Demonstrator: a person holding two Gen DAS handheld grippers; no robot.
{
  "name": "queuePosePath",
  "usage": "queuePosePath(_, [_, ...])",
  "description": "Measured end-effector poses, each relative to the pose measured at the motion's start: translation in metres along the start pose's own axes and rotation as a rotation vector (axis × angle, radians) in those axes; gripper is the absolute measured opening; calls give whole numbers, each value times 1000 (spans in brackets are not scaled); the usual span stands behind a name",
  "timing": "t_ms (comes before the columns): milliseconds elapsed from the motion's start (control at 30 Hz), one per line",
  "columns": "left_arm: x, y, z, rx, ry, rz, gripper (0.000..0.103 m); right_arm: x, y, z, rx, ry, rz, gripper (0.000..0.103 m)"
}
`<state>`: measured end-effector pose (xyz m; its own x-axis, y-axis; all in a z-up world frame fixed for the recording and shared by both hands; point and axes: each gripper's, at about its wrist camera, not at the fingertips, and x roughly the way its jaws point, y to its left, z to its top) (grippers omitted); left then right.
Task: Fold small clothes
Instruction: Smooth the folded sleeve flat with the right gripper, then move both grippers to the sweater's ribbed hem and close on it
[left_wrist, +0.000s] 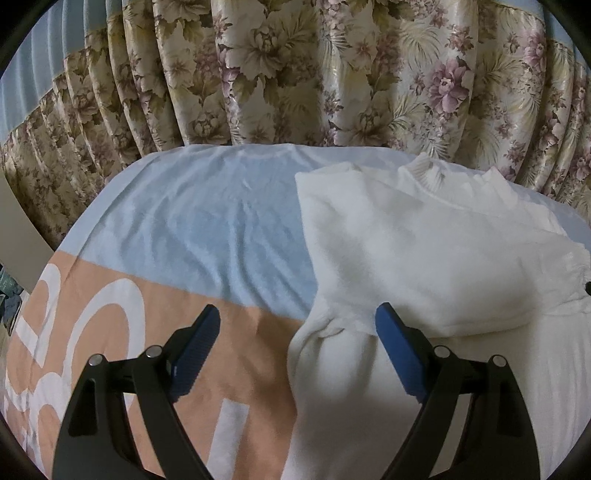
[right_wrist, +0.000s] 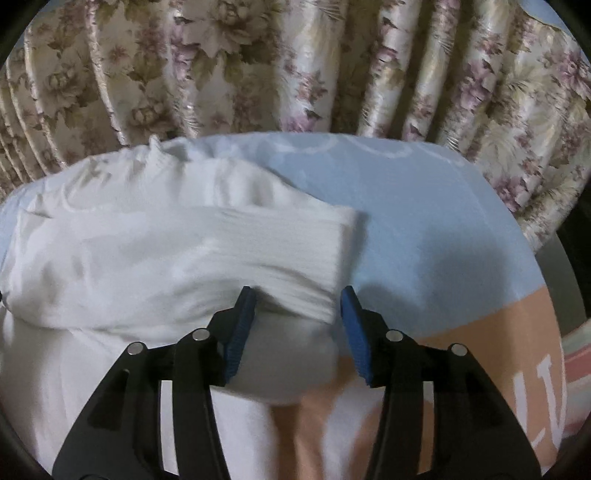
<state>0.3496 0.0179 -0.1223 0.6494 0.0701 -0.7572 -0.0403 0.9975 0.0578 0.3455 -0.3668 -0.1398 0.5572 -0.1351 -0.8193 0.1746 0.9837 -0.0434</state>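
Two black plastic hand-held grippers with ribbed blue pads

The left gripper (left_wrist: 297, 325) and right gripper (right_wrist: 298, 308) each show two forked black arms, round silver pivot screws at 7 and 5 o'clock, and slotted outer links.

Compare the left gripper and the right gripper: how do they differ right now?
The left gripper gapes wider than the right gripper. The left gripper sits at the sweater's near left edge, partly over the sheet; the right gripper faces a ribbed cuff folded across the sweater. Both are open, hold nothing, and have blue pads.
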Motion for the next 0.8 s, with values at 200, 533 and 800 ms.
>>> queuePosePath(200, [-30,7,-7,-3,-30,-28,87,-24,-19,-15,33,-32,31,50])
queuePosePath(533, [-109,27,-58,-34,-110,-42,87,-113,-12,-56,31,-172,109,55])
queuePosePath(800, [-162,44,-126,-31,-137,-15,87,-163,7,-131,39,-202,161,69])
